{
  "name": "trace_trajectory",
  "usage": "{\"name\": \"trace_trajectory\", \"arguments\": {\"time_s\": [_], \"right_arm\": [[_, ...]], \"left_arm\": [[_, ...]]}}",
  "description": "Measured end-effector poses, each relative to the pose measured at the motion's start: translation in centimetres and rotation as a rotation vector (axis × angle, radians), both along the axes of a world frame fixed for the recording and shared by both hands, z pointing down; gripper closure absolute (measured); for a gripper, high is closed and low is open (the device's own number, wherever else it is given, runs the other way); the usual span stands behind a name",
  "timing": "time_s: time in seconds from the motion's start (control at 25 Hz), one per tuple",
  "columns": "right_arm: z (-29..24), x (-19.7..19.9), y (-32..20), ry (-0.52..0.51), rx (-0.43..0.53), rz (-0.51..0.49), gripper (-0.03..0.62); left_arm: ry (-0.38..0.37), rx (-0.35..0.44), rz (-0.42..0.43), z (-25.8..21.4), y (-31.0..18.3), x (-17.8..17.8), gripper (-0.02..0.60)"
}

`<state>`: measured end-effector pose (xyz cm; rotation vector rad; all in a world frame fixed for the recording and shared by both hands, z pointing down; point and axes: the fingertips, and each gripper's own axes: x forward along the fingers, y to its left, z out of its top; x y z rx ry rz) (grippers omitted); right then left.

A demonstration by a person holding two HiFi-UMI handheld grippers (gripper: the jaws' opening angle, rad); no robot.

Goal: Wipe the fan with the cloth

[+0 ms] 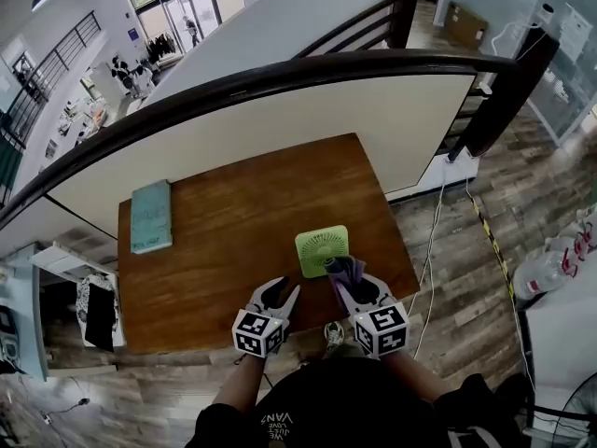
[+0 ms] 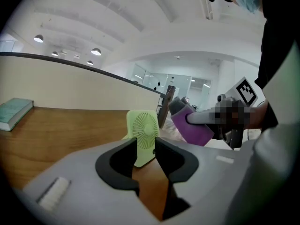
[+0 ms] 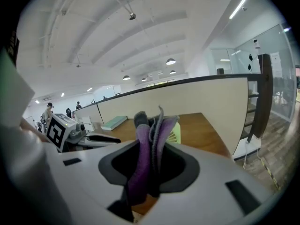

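A small light-green square fan [image 1: 322, 250] stands near the front right of the wooden table [image 1: 233, 241]. In the left gripper view the fan [image 2: 143, 134] stands upright just beyond the jaws. My left gripper [image 1: 282, 293] hovers at the table's front edge, left of the fan, open and empty. My right gripper [image 1: 341, 285] is shut on a purple and grey cloth [image 1: 343, 268], which hangs bunched at the fan's front right corner. In the right gripper view the cloth [image 3: 146, 149] fills the jaws and hides most of the fan [image 3: 175, 135].
A teal book [image 1: 151, 216] lies at the table's far left edge. A curved cream partition with a dark rail [image 1: 280, 82] runs behind the table. Cables [image 1: 431, 250] trail on the wood floor to the right.
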<state>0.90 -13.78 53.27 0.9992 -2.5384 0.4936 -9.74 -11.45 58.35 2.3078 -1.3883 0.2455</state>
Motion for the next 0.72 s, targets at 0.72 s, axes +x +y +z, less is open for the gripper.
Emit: {"name": "trace_trajectory", "arguments": {"time_s": [0.72], "right_arm": [[1.9, -6.5, -3.9, 0.054, 0.063, -0.083, 0.477]], "left_arm": [[0.012, -0.157, 0.116, 6.3, -5.0, 0.7, 0.434]]}}
